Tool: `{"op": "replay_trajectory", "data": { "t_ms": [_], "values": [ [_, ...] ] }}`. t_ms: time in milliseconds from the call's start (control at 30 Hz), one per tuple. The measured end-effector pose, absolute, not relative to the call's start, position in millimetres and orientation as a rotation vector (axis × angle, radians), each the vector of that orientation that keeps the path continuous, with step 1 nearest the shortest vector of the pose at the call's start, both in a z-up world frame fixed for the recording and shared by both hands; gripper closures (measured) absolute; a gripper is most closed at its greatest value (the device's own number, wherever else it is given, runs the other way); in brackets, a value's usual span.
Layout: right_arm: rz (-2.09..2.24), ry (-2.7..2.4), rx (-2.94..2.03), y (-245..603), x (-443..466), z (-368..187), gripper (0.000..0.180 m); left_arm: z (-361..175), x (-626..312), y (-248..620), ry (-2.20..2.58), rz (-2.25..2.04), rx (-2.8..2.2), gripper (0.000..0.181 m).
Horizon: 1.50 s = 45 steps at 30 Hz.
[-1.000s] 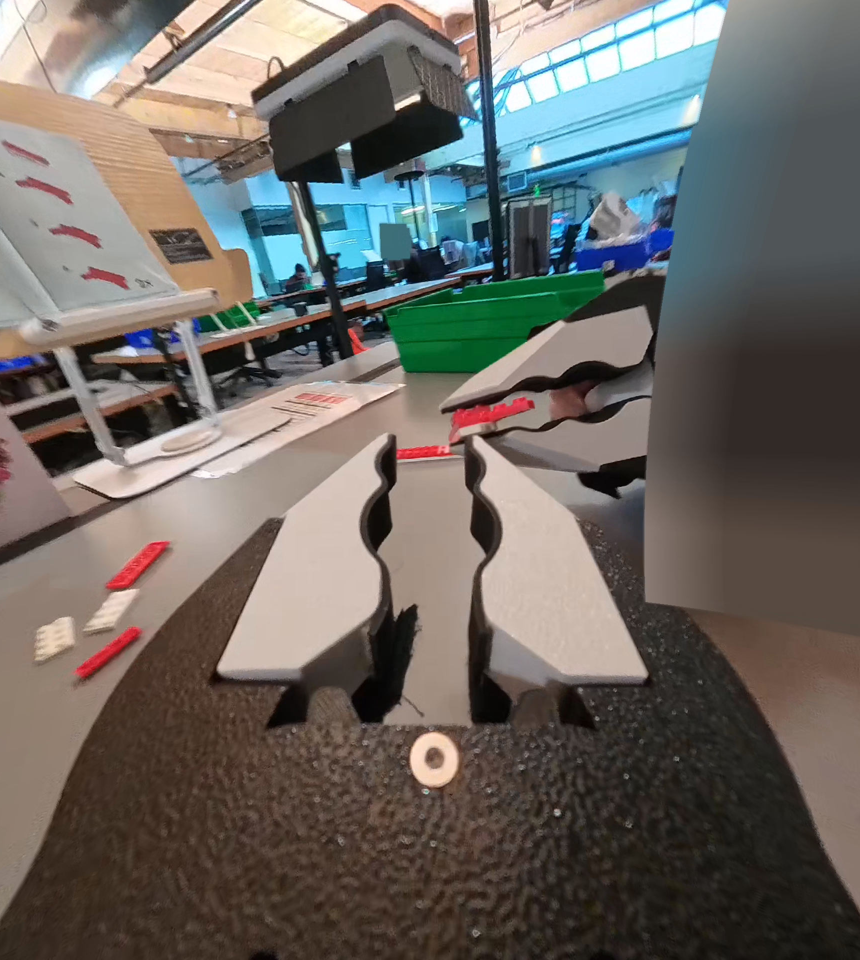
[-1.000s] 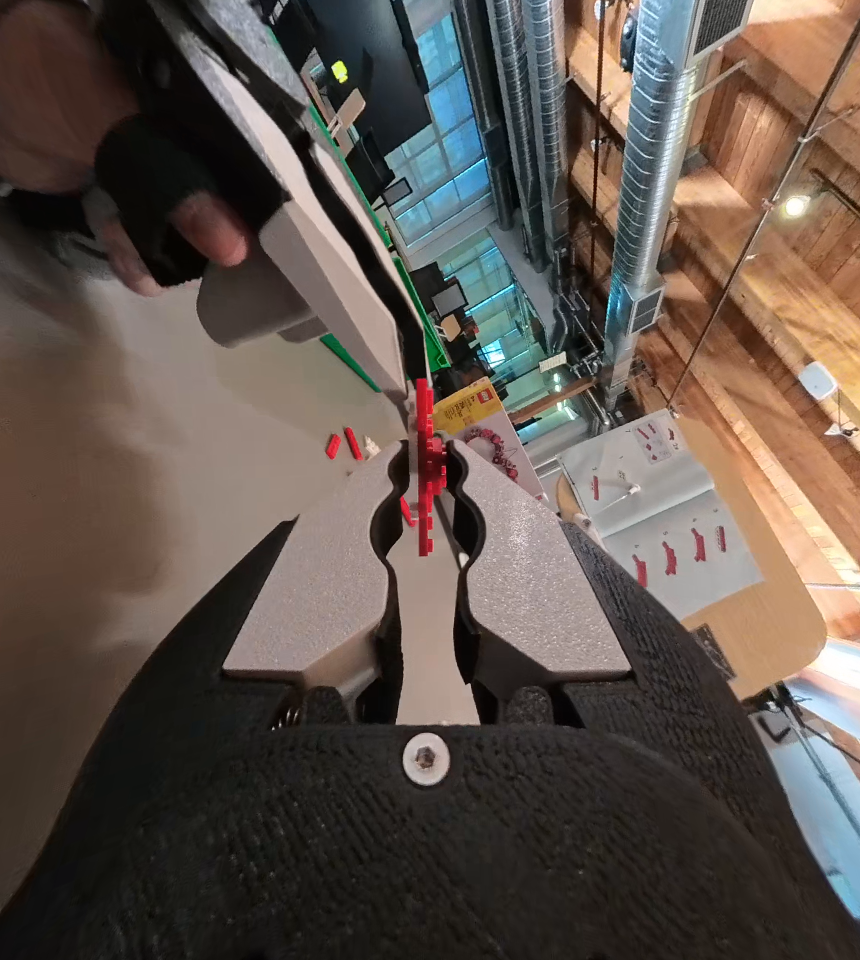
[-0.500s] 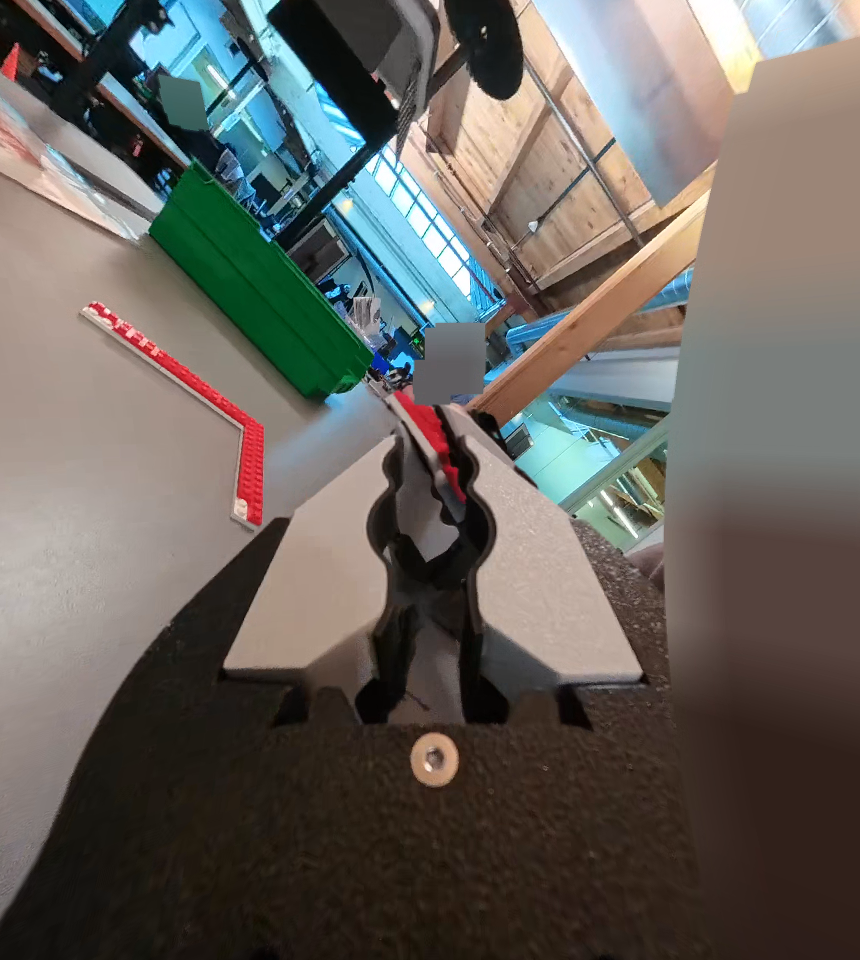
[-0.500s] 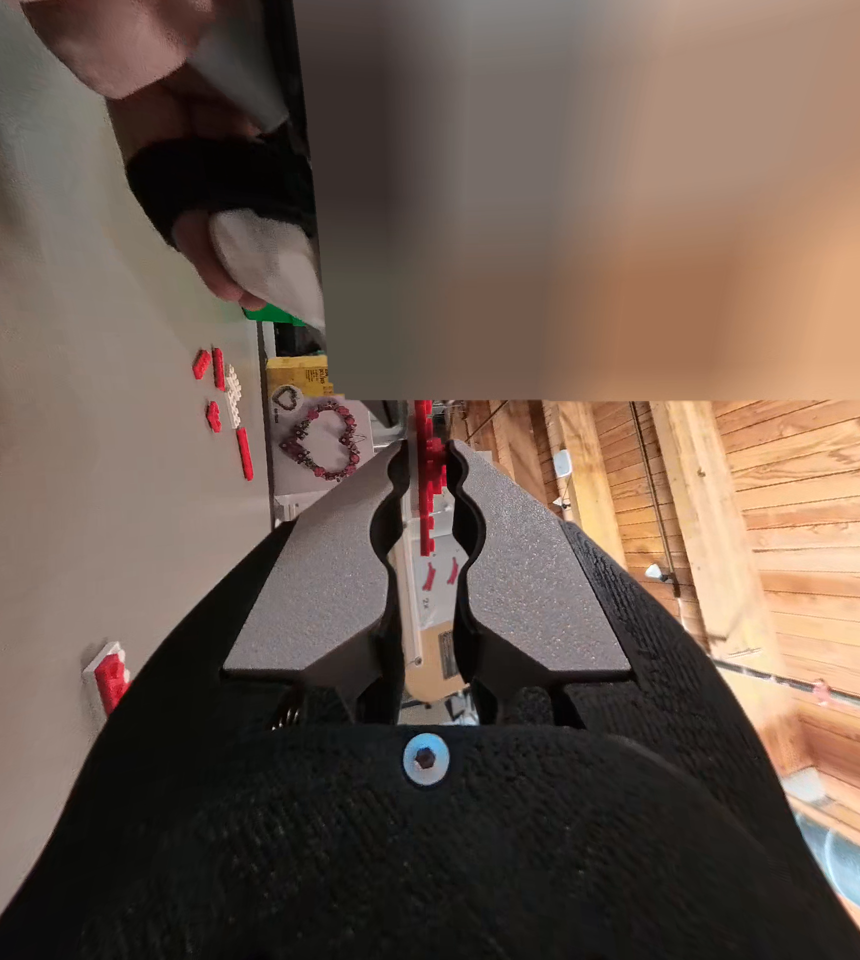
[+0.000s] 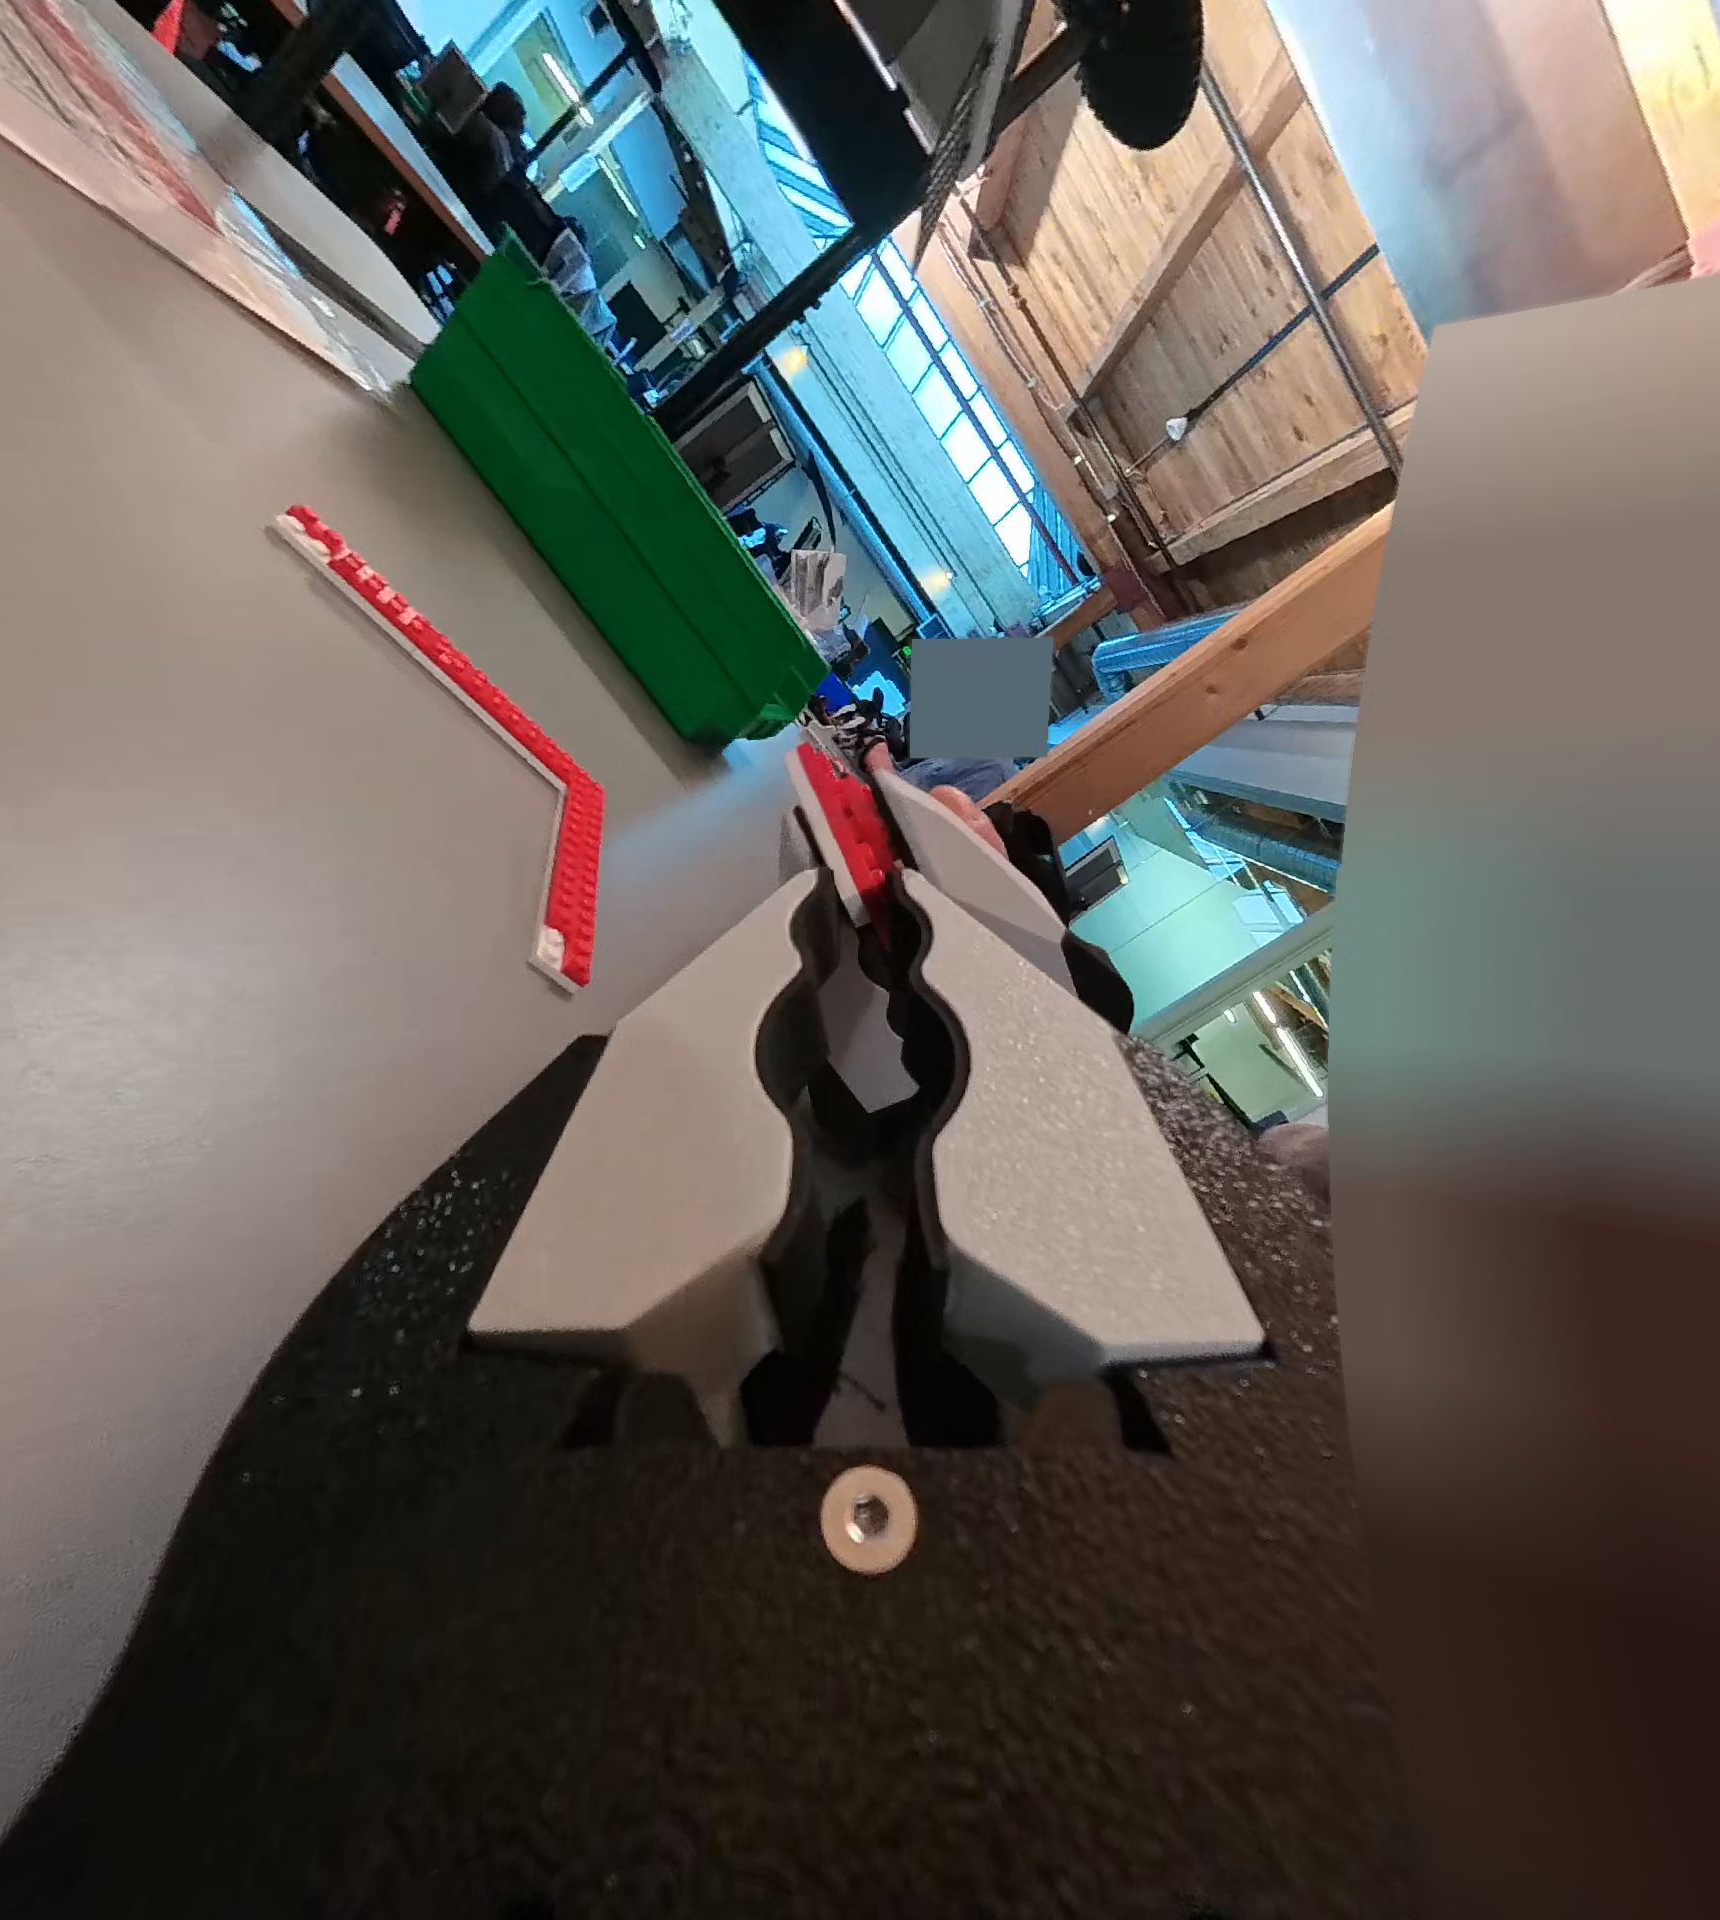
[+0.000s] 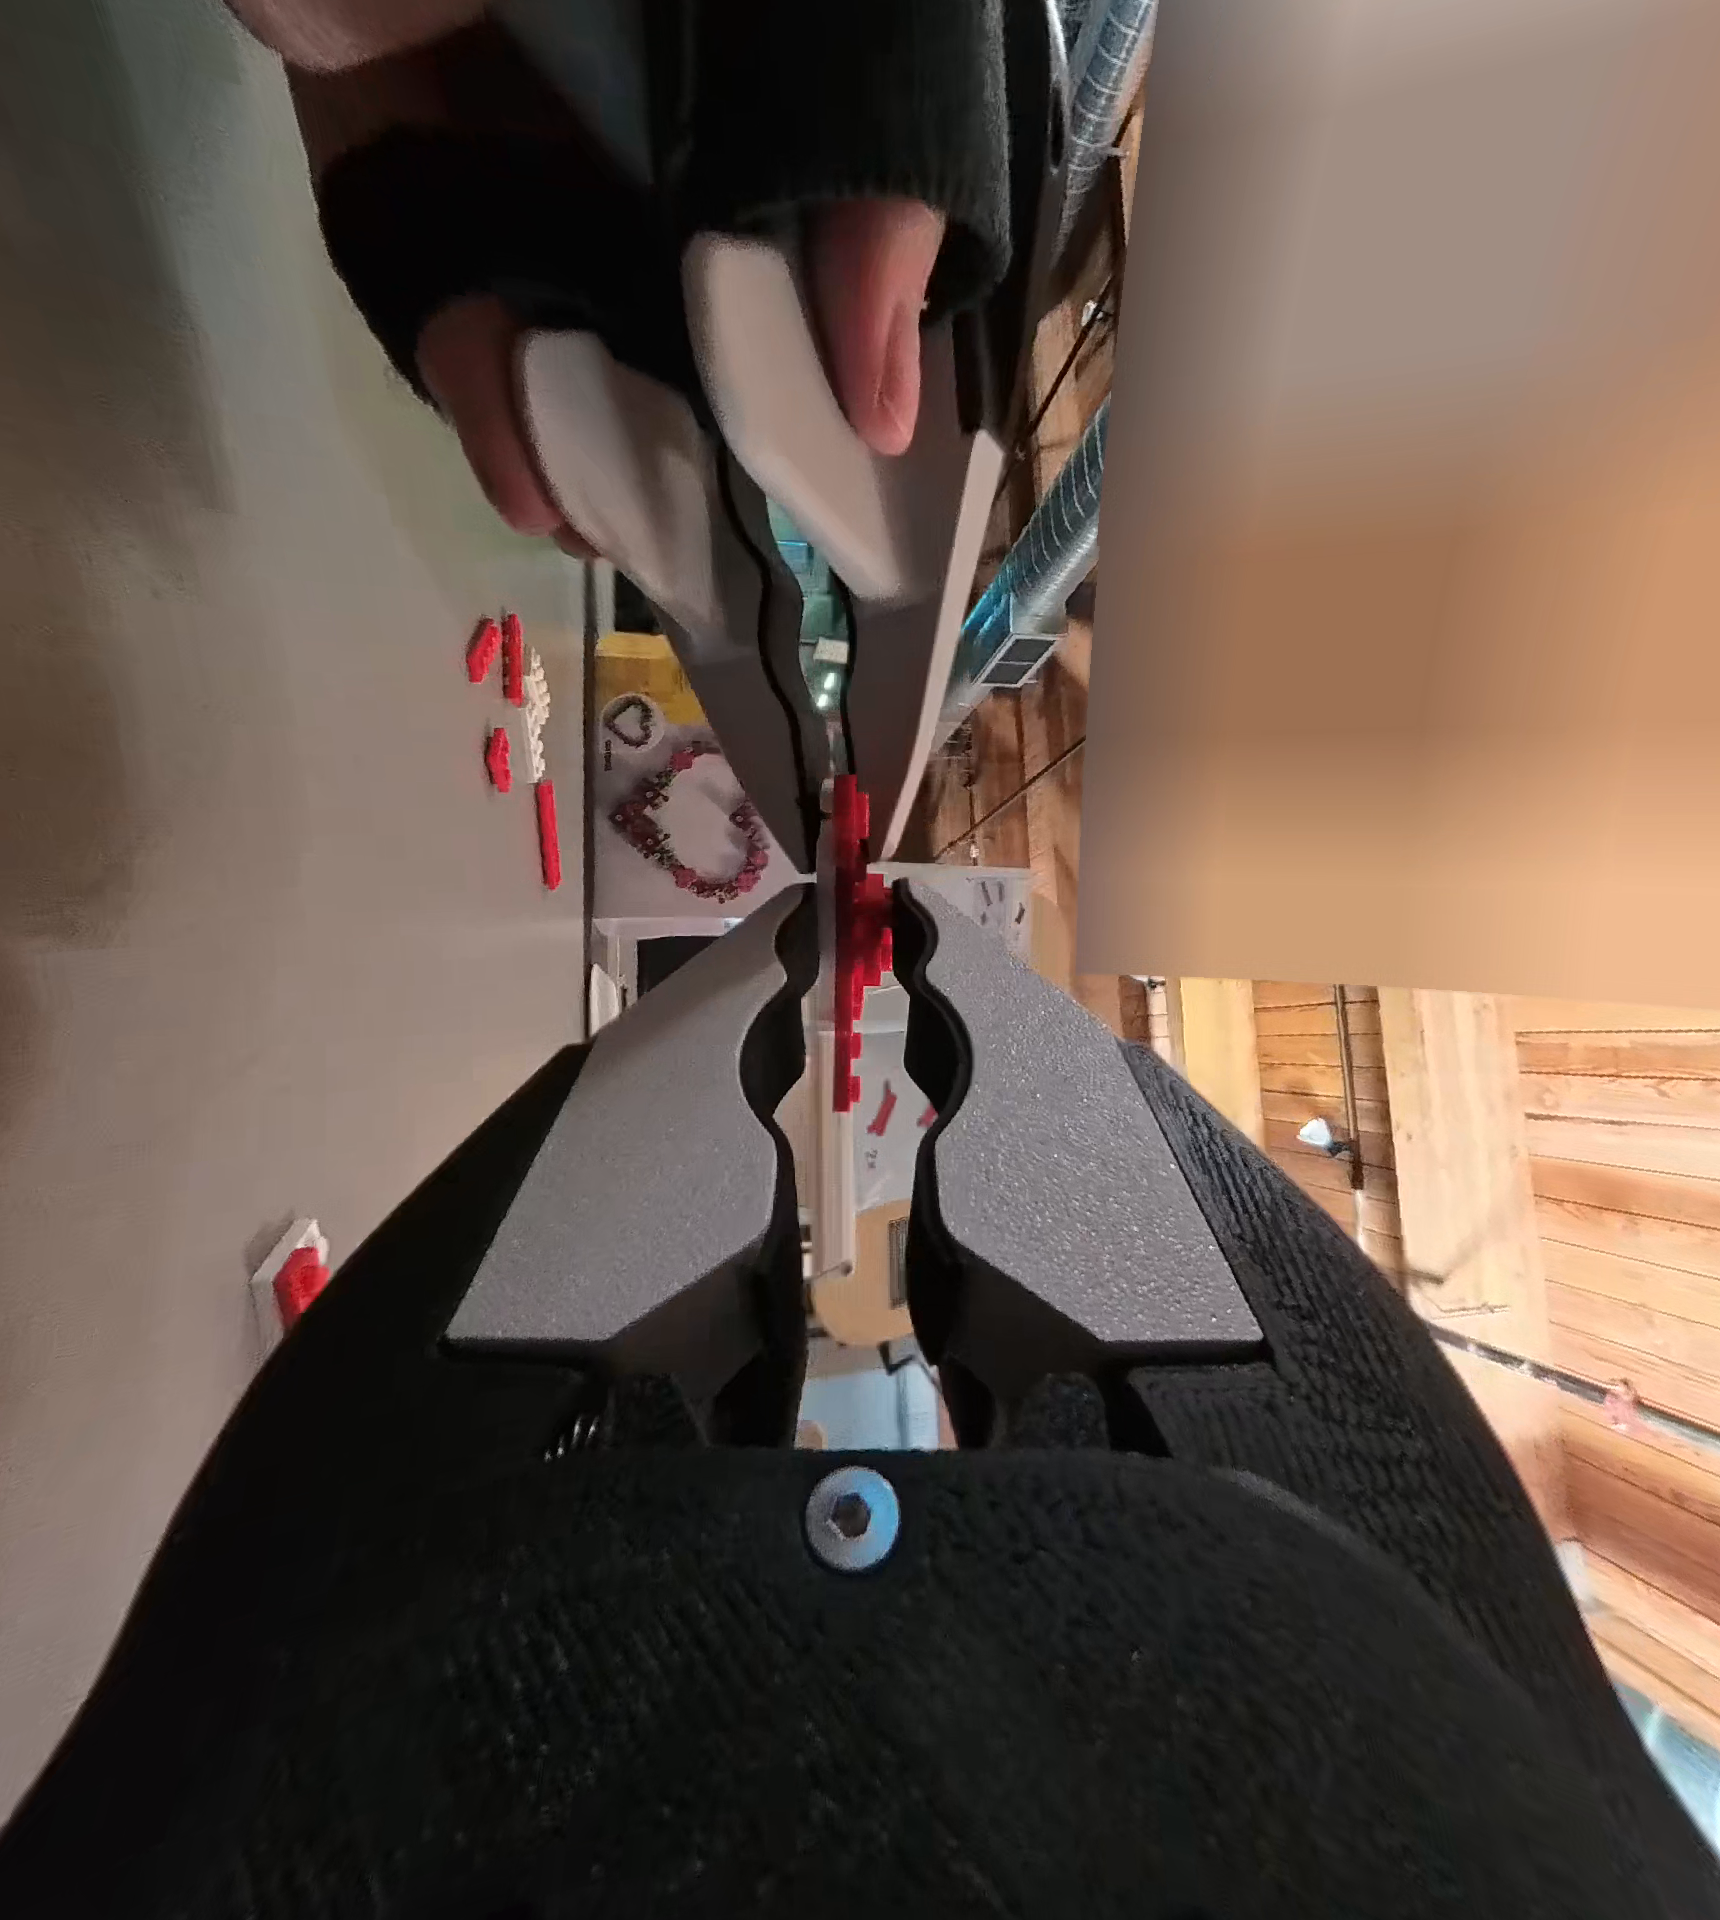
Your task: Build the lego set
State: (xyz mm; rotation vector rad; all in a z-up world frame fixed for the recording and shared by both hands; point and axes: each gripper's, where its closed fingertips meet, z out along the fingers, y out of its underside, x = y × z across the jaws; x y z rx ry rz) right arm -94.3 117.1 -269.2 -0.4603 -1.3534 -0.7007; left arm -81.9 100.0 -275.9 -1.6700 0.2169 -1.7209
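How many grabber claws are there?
2. In the right wrist view the left gripper comes in from the top and the right gripper from the bottom. Their jaws meet tip to tip, both pinching one red lego piece. No others show.

No writing can be read in either view. The yellow box (image 6: 640, 665) and the open instruction booklet (image 6: 991, 904) behind the grey table (image 6: 212, 727) carry print, but it is too small and blurred to make out.

Right gripper (image 6: 854, 902) clamped on a red lego strip (image 6: 851, 940), jaws nearly closed. Left gripper (image 6: 840, 831) meeting the strip's far end, tip to tip. Loose red and white pieces (image 6: 521, 717) beyond on the grey bench (image 6: 160, 727).
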Motion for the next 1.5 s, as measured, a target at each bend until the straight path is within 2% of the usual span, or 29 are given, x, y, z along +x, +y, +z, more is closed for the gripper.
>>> {"op": "replay_trajectory", "data": {
  "t_ms": [600, 700, 933, 967, 1067, 1267, 1500],
  "values": [
    [-0.733, -1.399, -0.457, 122.0, -95.2, -280.8, 0.169, -286.5, -83.5, 105.0, 0.12, -1.758, -1.727, 0.173],
    [-0.586, -1.366, -0.572, 123.4, -93.5, -276.9, 0.169, -284.9, -84.7, 107.3, 0.211, -1.651, -1.715, 0.147],
    [0.004, -1.334, -0.911, 123.9, -89.3, -275.7, 0.168, -279.2, -95.7, 99.4, 0.732, -0.928, -1.543, 0.123],
    [0.058, -1.321, -0.926, 123.3, -87.0, -272.9, 0.168, -278.6, -95.3, 96.8, 0.779, -0.858, -1.508, 0.123],
    [0.105, -1.279, -0.939, 125.1, -78.4, -264.5, 0.168, -267.2, -94.0, 97.1, 0.767, -0.742, -1.42, 0.14],
    [0.231, -1.377, -0.939, 111.5, -85.9, -276.0, 0.168, -269.9, -83.8, 87.1, 0.976, -0.388, -1.275, 0.141],
    [0.261, -1.567, -0.974, 101.4, -87.3, -302.5, 0.168, -298.7, -74.9, 83.3, 1.207, -0.113, -1.225, 0.149]
  ]
}}
